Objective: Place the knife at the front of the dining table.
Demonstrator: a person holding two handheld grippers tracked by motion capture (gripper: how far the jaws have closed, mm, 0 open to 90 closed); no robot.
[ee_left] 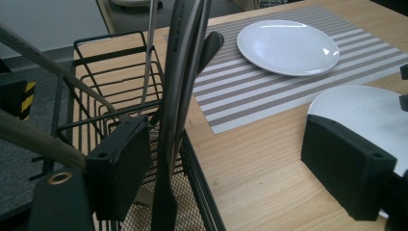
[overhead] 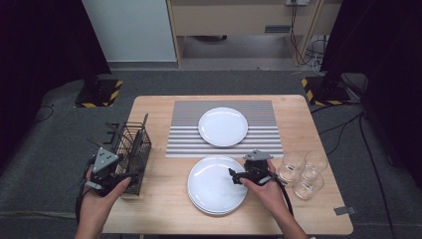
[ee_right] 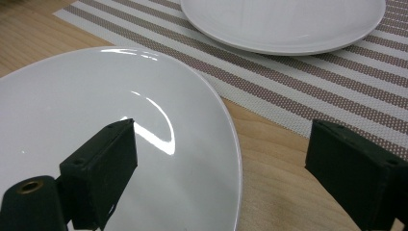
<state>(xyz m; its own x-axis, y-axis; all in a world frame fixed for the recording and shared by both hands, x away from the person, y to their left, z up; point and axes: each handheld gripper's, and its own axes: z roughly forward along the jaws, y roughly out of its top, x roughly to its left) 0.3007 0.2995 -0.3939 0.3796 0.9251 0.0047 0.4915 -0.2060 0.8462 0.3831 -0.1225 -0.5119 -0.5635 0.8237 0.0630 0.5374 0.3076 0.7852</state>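
Note:
A black wire basket (overhead: 134, 144) holding several cutlery pieces stands at the table's left. My left gripper (overhead: 130, 175) hovers at its near end, jaws wide open. In the left gripper view (ee_left: 231, 159) a long metal utensil handle (ee_left: 180, 72) rises between the jaws, close to the left pad and untouched by the right one. A stack of white plates (overhead: 214, 186) lies front centre. My right gripper (overhead: 232, 174) is open over its right rim. The right gripper view (ee_right: 221, 163) has one jaw above the top plate (ee_right: 96, 96) and the other above bare wood.
A single white plate (overhead: 223, 126) rests on a striped placemat (overhead: 184, 134) behind the stack. Three clear glasses (overhead: 303, 172) stand close together at the right, just beyond my right hand. Dark stands flank the table on the floor.

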